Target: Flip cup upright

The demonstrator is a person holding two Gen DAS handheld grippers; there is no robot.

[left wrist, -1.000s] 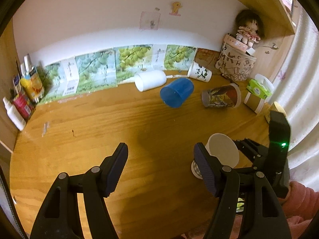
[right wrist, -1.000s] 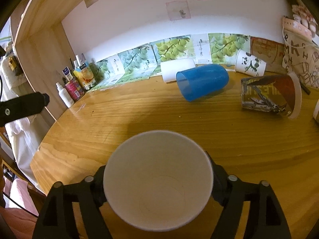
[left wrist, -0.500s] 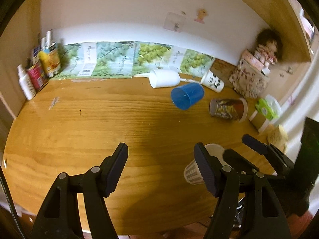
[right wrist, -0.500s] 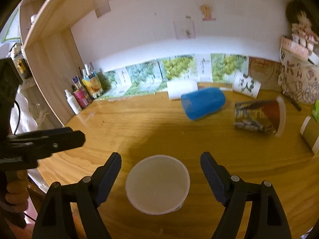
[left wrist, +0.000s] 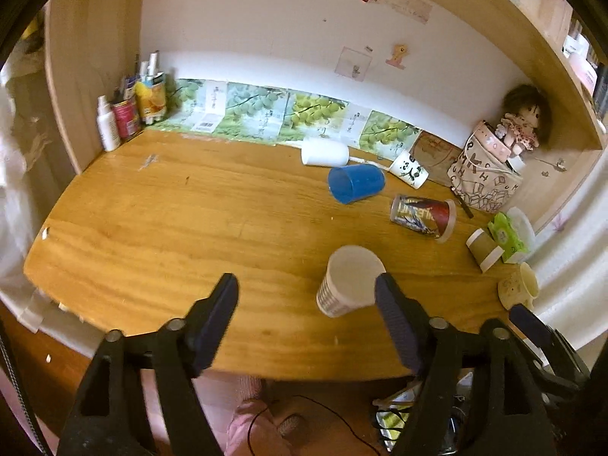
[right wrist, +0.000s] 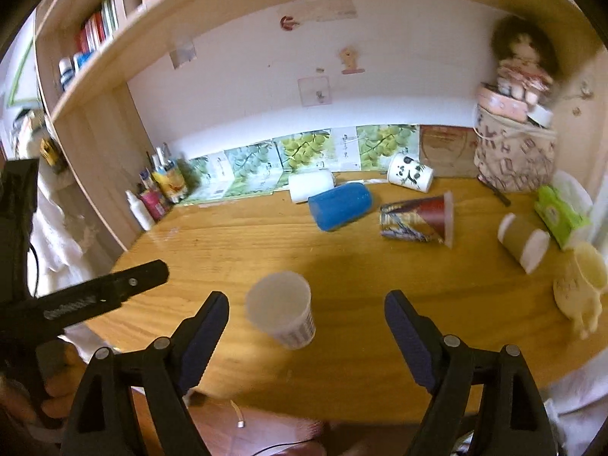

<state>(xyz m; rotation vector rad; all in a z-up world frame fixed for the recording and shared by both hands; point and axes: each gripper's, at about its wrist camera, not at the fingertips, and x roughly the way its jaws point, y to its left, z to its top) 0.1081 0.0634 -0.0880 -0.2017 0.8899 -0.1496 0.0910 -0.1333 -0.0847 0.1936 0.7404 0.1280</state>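
— White paper, mouth up: where is the cup (right wrist: 280, 308) seen?
— It is shown standing upright on the wooden desk (right wrist: 364, 277), near the front edge and right of its middle, with nothing touching it.

— And how are the two claws held?
— The right gripper (right wrist: 307, 330) is pictured spread wide and empty at the front edge, the cup ahead of the gap between its fingers and apart from both. The left gripper (left wrist: 306, 317) is likewise seen wide apart with nothing gripped, the cup just beside its right finger in the left wrist view.

— What else is laid out?
— A blue cup (left wrist: 355, 182), a white cup (left wrist: 323, 152) and a printed cup (left wrist: 423, 214) are seen lying on their sides toward the back edge.
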